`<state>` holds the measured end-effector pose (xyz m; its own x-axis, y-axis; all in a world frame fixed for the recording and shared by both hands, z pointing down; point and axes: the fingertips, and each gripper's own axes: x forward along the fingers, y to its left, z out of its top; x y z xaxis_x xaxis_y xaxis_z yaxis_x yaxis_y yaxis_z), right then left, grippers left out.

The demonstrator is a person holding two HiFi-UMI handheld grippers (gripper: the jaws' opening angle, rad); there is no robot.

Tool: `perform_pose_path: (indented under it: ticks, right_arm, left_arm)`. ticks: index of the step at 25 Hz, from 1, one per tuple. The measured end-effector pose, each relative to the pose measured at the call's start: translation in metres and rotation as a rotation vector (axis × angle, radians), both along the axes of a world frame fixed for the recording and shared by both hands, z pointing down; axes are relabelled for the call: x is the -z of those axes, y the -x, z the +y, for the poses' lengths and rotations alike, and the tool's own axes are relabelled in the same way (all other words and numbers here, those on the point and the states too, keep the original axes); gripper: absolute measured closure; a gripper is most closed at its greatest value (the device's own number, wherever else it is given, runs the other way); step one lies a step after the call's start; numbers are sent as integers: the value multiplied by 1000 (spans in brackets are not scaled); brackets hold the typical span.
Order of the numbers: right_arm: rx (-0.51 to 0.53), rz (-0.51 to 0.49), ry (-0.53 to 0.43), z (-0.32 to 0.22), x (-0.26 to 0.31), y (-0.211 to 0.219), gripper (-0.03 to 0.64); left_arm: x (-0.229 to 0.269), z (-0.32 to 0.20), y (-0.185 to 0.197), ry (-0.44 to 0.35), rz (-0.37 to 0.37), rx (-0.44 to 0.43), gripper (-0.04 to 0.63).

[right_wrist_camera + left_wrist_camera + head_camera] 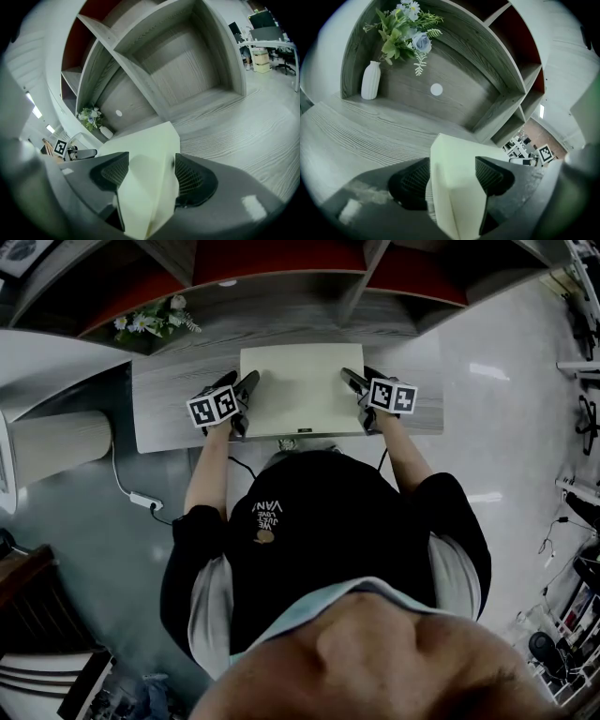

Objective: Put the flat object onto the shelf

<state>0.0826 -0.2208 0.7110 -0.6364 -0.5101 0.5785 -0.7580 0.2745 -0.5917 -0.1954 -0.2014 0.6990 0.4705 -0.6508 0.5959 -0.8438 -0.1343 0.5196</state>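
Note:
A flat cream-coloured slab [298, 390] lies on the grey wood ledge [169, 399] of the shelf unit, in front of its open compartments. My left gripper [246, 401] straddles the slab's left edge and my right gripper [359, 399] its right edge. In the left gripper view the slab's edge [454, 187] stands between the two black ribbed pads [412, 178]. The right gripper view shows the same, the slab [150, 159] filling most of the gap between the pads [190, 178]. Both grippers stand wide, and their pads do not seem to press on the slab.
A white vase with pale flowers [155, 320] stands in the compartment at the back left [370, 80]. Dividers and red-backed upper compartments [281, 259] rise behind the ledge. A beige cylinder [56, 442] and a power strip [145, 501] are on the left, below the ledge.

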Motion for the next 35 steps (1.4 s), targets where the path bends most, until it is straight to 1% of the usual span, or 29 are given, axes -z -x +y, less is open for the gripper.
perform_pose_path:
  ticks: [7, 16, 27, 35]
  right_arm:
    - [0, -9, 10, 1, -1, 0, 318]
    - [2, -3, 16, 0, -3, 0, 319]
    - [5, 6, 1, -1, -1, 1, 331]
    - [18, 17, -44, 0, 14, 3, 341]
  left_arm:
    - [-5, 2, -7, 28, 48, -24, 295]
    - [-11, 2, -9, 49, 94, 11, 300]
    - [-8, 3, -8, 33, 77, 41, 314]
    - [4, 8, -5, 0, 76, 54, 330]
